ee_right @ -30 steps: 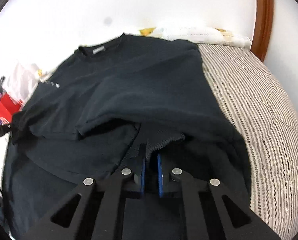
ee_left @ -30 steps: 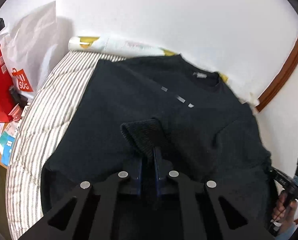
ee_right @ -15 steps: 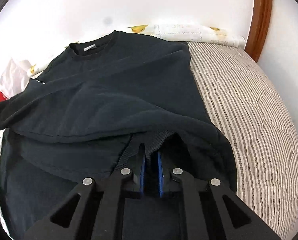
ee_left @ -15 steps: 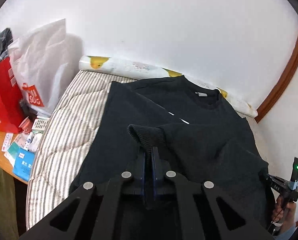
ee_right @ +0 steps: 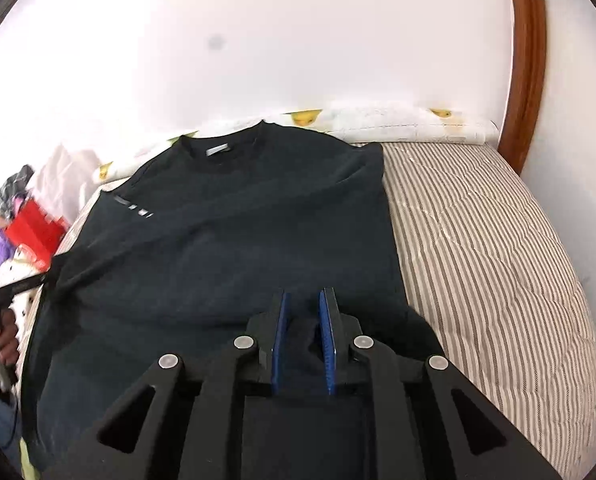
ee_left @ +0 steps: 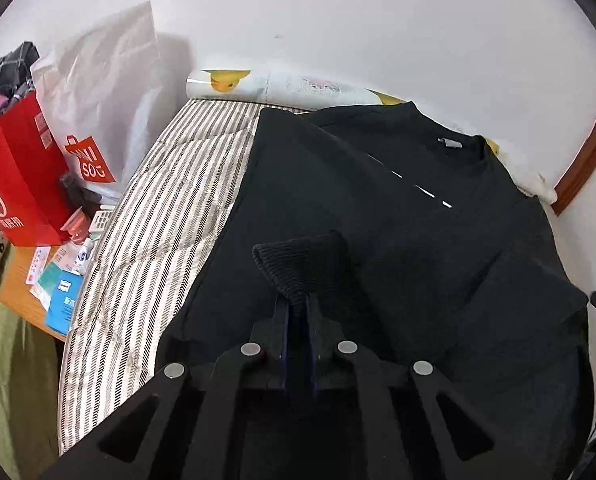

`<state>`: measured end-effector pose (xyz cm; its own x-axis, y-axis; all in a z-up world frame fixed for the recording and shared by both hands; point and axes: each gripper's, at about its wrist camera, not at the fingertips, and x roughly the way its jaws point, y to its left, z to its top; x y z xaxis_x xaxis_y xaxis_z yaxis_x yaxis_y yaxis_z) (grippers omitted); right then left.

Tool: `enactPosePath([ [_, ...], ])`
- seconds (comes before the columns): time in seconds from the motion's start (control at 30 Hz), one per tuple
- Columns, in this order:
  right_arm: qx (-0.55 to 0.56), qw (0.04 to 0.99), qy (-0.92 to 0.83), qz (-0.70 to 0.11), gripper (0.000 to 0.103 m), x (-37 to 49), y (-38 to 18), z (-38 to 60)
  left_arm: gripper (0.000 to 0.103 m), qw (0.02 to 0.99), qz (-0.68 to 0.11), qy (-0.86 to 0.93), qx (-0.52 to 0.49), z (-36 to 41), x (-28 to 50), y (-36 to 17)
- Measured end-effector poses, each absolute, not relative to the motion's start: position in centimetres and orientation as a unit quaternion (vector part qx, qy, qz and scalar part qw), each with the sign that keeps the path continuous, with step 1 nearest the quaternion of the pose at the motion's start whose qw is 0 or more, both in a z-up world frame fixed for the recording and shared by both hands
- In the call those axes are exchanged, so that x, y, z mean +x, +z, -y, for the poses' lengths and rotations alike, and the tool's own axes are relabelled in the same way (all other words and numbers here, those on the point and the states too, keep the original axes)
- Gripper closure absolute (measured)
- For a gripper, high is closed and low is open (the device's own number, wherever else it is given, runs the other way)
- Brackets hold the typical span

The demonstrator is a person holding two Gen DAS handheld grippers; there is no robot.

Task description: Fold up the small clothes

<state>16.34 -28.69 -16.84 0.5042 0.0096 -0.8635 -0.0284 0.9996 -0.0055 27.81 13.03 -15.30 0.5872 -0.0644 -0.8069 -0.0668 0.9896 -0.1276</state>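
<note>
The black sweatshirt (ee_right: 234,248) is lying spread across the striped mattress (ee_right: 489,264), its neck toward the wall. Your left gripper (ee_left: 296,308) is pinching the ribbed cuff (ee_left: 301,260) above the sweatshirt's body, its jaws narrow and easing apart. Your right gripper (ee_right: 302,308) is opening its jaws, pads clear of the dark cloth below. Farther left, a red paper bag (ee_left: 18,184) is standing beside the bed.
</note>
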Motion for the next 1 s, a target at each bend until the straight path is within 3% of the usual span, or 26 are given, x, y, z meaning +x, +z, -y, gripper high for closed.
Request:
enactPosePath([
  [0.23, -0.063, 0.838, -0.047, -0.540, 0.088, 17.3, -22.3, 29.5, 0.085, 0.880, -0.469, -0.008, -0.075, -12.5, 27.3, -15.2],
  [0.53, -0.054, 0.854, -0.051, -0.515, 0.082, 13.2, -19.0, 29.7, 0.072, 0.882, -0.467, -0.017, -0.055, -11.2, 24.9, -14.6],
  [0.67, -0.044, 0.857, -0.073, -0.509, 0.060, 10.7, -18.1, 30.0, 0.071, 0.887, -0.459, -0.016, -0.050, -10.7, 22.8, -14.0],
  [1.0, -0.047, 0.873, -0.109, -0.473, 0.060, 4.2, -14.9, 30.7, 0.071, 0.904, -0.426, -0.003, -0.029, -9.0, 15.9, -12.4],
])
